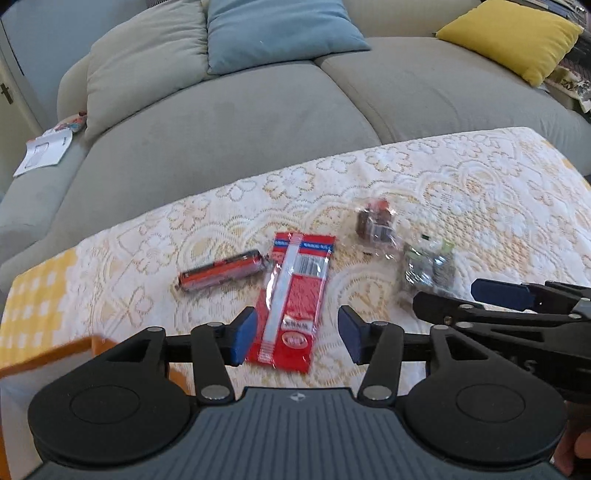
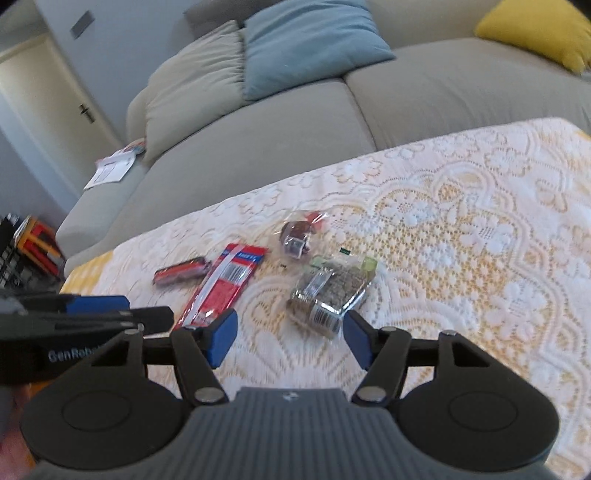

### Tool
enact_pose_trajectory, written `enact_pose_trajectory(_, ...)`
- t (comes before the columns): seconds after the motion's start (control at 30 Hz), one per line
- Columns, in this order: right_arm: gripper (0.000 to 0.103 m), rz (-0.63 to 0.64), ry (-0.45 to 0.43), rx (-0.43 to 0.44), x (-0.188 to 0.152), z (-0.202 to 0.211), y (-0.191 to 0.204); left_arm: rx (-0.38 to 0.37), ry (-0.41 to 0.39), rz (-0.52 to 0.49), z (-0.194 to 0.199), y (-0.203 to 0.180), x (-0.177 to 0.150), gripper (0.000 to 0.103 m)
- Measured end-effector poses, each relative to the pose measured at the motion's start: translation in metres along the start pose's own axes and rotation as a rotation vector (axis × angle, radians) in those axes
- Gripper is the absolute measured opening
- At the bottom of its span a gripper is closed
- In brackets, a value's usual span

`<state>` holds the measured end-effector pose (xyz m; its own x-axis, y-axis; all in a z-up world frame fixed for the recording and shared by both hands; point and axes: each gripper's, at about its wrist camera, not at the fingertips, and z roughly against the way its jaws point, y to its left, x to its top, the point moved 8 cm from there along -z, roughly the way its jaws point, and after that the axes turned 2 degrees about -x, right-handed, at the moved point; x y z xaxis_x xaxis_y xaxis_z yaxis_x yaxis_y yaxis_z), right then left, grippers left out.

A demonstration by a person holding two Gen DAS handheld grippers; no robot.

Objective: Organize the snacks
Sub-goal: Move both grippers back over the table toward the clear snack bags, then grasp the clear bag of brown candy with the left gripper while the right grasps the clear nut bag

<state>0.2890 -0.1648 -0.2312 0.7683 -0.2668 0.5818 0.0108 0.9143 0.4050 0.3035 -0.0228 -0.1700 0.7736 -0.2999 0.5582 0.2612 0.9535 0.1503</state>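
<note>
Several snacks lie on a lace-covered table (image 1: 461,177). A flat red packet (image 1: 295,299) lies in the middle, also in the right wrist view (image 2: 221,288). A red-black bar (image 1: 221,275) lies left of it (image 2: 181,271). A clear bag of dark sweets (image 1: 376,223) lies further back (image 2: 297,236). A clear bag of greenish seeds (image 1: 428,267) lies to the right (image 2: 332,295). My left gripper (image 1: 297,334) is open above the red packet's near end. My right gripper (image 2: 290,339) is open and empty just short of the seed bag.
A grey sofa (image 1: 229,122) with beige, blue (image 1: 277,33) and yellow (image 1: 513,35) cushions stands behind the table. A leaflet (image 1: 44,149) lies on its left arm. An orange wooden edge (image 1: 48,356) shows at the near left. A door is at far left.
</note>
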Motion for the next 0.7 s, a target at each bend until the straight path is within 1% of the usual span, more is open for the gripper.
enact_pose_trajectory(0.07,0.063,-0.014,0.006,-0.024,0.003,-0.013,-0.001,0.008,0.000,-0.007,-0.006,0.002,0.004,0.058)
enact_pose_trajectory(0.17,0.064,-0.030,0.011,-0.057,0.005,-0.028,-0.002,-0.019,0.005,-0.002,-0.014,0.003,0.008,0.058)
enact_pose_trajectory(0.2,0.066,-0.031,0.009,-0.064,0.005,-0.032,-0.002,-0.016,0.004,-0.004,-0.016,0.003,0.009,0.058)
enact_pose_trajectory(0.37,0.065,0.007,-0.014,-0.114,0.004,-0.040,-0.002,-0.024,0.002,-0.009,-0.025,-0.001,0.013,0.058)
enact_pose_trajectory(0.4,0.061,0.018,-0.016,-0.123,0.003,-0.041,-0.003,-0.024,0.002,-0.010,-0.026,-0.002,0.014,0.058)
enact_pose_trajectory(0.53,0.056,0.038,-0.032,-0.099,0.002,-0.039,-0.006,-0.038,-0.001,-0.015,-0.031,-0.007,0.016,0.058)
enact_pose_trajectory(0.6,0.049,0.051,-0.025,-0.084,0.004,-0.036,-0.006,-0.053,-0.001,-0.014,-0.034,-0.009,0.018,0.058)
enact_pose_trajectory(0.7,0.043,0.080,-0.003,-0.063,0.007,-0.033,-0.008,-0.080,0.003,-0.009,-0.037,-0.015,0.021,0.058)
